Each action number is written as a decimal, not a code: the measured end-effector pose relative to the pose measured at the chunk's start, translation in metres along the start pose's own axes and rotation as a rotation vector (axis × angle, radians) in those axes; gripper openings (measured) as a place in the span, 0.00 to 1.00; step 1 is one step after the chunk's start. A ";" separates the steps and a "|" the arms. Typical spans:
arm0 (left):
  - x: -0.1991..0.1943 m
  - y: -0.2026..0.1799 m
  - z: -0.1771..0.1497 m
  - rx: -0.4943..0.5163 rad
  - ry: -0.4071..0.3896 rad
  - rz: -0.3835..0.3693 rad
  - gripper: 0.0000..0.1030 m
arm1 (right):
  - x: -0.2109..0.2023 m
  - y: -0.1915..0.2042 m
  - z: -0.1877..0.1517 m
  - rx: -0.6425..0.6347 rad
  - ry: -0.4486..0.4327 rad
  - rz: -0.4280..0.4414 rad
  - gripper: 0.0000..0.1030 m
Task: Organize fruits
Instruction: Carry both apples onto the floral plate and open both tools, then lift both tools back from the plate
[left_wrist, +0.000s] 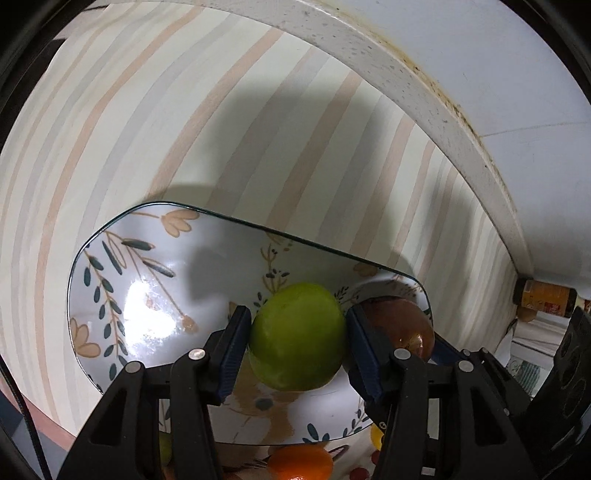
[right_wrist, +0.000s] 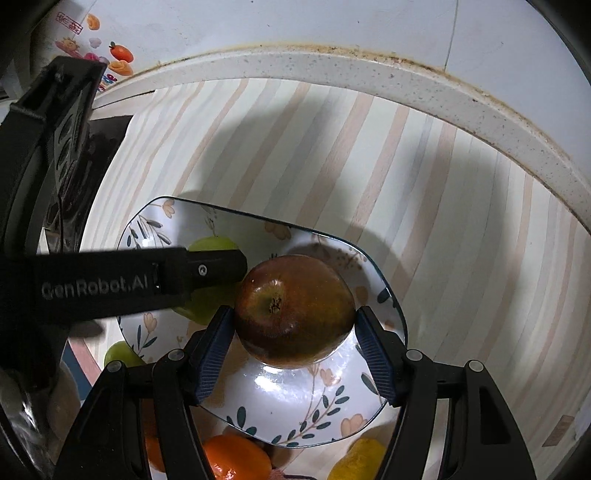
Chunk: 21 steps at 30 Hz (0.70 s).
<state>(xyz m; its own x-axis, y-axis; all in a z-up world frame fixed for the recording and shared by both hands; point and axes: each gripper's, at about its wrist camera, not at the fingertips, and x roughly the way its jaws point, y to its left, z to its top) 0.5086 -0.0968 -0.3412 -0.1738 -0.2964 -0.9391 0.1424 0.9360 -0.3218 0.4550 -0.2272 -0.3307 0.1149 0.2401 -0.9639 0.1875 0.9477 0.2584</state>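
A floral plate lies on the striped counter. My left gripper is shut on a green apple and holds it over the plate; the green apple also shows in the right wrist view, partly hidden behind the left gripper's finger. My right gripper is shut on a dark red apple over the plate's right side; the red apple shows in the left wrist view just right of the green one.
Loose fruit lies near the plate's front edge: an orange, a yellow lemon, a second green fruit. A speckled white counter rim and wall run behind. A dark bottle lies at far right.
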 end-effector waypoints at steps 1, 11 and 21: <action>-0.001 -0.002 0.000 0.002 -0.007 -0.007 0.50 | 0.000 0.000 -0.001 0.005 0.006 0.007 0.71; -0.051 -0.008 -0.010 0.041 -0.136 0.085 0.85 | -0.031 -0.001 -0.018 0.045 0.007 -0.025 0.90; -0.105 0.010 -0.082 0.028 -0.290 0.232 0.85 | -0.065 0.008 -0.063 0.002 -0.012 -0.089 0.90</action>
<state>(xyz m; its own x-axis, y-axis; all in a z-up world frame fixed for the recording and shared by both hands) 0.4488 -0.0409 -0.2364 0.1487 -0.1223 -0.9813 0.1733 0.9802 -0.0959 0.3875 -0.2218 -0.2696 0.1090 0.1529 -0.9822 0.1989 0.9648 0.1722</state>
